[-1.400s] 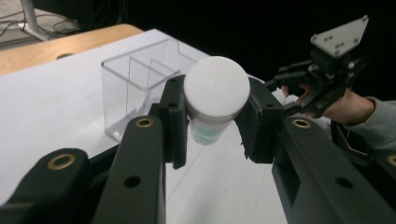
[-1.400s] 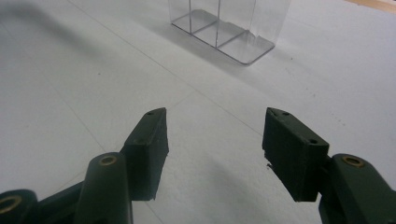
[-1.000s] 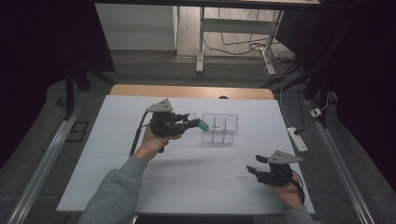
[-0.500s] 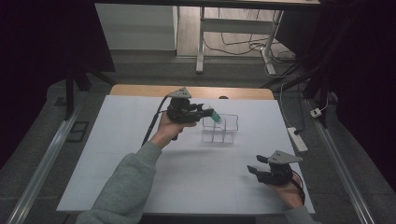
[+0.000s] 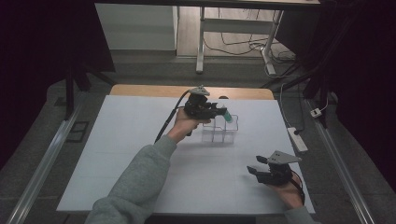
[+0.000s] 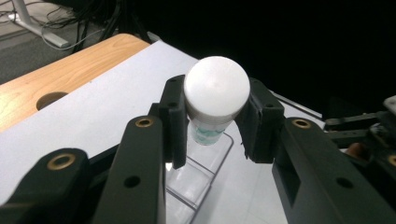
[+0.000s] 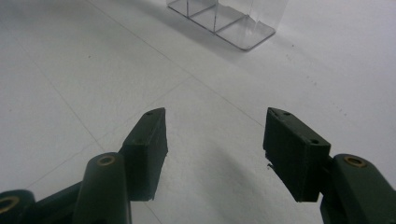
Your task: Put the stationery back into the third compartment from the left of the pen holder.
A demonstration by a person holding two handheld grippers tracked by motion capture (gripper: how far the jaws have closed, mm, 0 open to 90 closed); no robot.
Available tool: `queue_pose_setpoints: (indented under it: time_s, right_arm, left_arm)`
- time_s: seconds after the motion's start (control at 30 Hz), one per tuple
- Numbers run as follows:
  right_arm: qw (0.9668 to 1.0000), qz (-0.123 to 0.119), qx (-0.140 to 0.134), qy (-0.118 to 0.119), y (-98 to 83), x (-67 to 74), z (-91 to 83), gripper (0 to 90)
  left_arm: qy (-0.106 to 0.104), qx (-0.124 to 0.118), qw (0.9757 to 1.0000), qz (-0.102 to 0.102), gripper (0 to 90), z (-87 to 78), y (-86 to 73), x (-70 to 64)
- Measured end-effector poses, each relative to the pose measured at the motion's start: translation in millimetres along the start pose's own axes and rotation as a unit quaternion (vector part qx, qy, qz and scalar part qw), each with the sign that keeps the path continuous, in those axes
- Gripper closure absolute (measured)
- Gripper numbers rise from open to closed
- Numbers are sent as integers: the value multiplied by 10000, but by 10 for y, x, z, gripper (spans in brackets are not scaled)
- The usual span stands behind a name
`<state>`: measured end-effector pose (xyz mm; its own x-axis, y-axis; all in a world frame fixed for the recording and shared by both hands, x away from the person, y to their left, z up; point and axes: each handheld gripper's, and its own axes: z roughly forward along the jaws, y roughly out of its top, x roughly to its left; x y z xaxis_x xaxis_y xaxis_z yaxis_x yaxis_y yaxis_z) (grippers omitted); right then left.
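No readable writing anywhere.
The small bottle [image 6: 211, 122] carries a green printed label, but its marks are too blurred to read.

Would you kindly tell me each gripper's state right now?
Left gripper: shut on the white-capped tube.
Right gripper: open, holding nothing.

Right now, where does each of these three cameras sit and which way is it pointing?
High view: above the near edge, looking forward and down on the white table; a grey sleeve, both hands and both tongs show.
Left gripper view: rides the left tongs, looking past a white-capped tube they clamp to the clear rack below.
Right gripper view: rides the right tongs, open and low over the table, facing the rack.
Shared: all three see the rack.
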<state>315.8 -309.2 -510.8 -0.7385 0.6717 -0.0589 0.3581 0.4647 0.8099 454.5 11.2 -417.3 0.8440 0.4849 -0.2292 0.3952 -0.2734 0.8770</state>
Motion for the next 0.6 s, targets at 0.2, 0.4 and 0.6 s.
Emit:
queue_pose_setpoints:
  time_s: [0.2,0.4,0.6]
  right_arm:
    - [10000,4,2,5,-2,-4,2,393]
    - [10000,-26,80,24,-6,-4,21,391]
    - [10000,-41,67,27,-9,-7,18,389]
  left_arm:
    - [66,168,9998,-26,646,158,-31,3]
    - [-140,206,9997,-54,590,226,-61,13]
    - [-62,88,9999,-77,497,50,-60,4]
